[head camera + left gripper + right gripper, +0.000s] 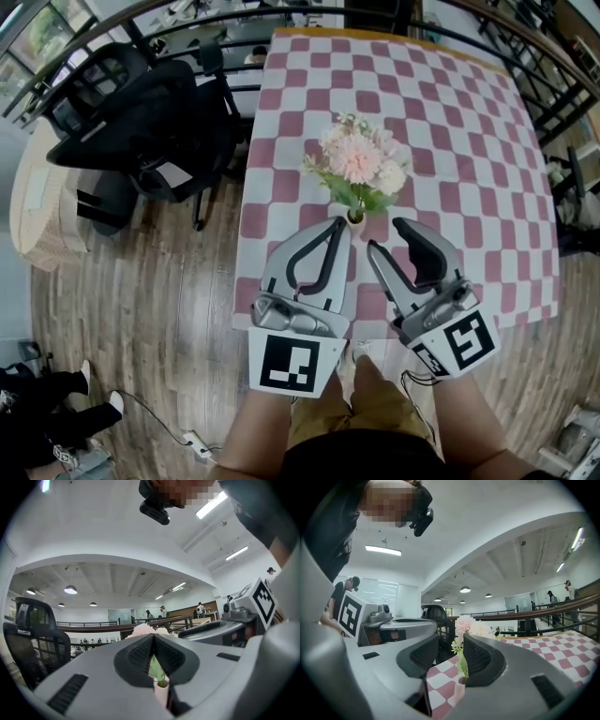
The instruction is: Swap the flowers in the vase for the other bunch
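I saw one chair [141,122] left of one checked table [450,112], where one bunch of flowers [358,159] stood in one vase [355,217]. Of my two grippers, the left gripper [340,225] was clenched on the flowers' stems at the vase mouth. The right gripper [384,234] hung released just beside the vase, jaws apart.
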A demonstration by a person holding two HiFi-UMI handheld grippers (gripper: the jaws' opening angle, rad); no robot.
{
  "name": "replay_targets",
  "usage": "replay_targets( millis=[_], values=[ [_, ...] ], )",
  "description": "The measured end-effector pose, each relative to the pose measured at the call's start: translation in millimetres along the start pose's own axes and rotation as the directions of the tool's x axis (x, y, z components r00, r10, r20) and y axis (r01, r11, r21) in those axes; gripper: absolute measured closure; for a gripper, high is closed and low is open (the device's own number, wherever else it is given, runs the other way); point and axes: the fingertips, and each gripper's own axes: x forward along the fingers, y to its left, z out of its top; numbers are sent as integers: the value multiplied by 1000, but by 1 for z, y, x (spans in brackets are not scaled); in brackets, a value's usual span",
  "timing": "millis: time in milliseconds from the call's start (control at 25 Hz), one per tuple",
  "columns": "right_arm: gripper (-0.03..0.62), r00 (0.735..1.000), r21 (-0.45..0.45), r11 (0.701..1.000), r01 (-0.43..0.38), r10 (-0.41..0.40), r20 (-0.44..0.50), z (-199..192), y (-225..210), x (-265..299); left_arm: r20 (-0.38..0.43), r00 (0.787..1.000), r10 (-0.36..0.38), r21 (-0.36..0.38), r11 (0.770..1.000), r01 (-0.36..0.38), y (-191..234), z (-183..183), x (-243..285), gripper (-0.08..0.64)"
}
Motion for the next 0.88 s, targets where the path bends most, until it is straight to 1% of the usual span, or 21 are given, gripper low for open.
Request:
replay_targets(
  millis=[160,440,600,880],
  values=[
    [422,1000,-14,1000,-2,2,9,13,7,-1,11,1000,-7,14,1000,6,1,13,-8,552],
    [422,999,-49,999,-7,8,33,44,17,-4,64,998,-15,17,1000,14,4,42,-14,552],
    [422,998,-79,997,-12,16,55,63,22,-5,82,997,-15,72,997,9,4,61,-17,552],
    [422,997,-117,993,-10,20,77,89,25,-10,117,992,-35,88,996,25,-4,87,-22,552]
  ],
)
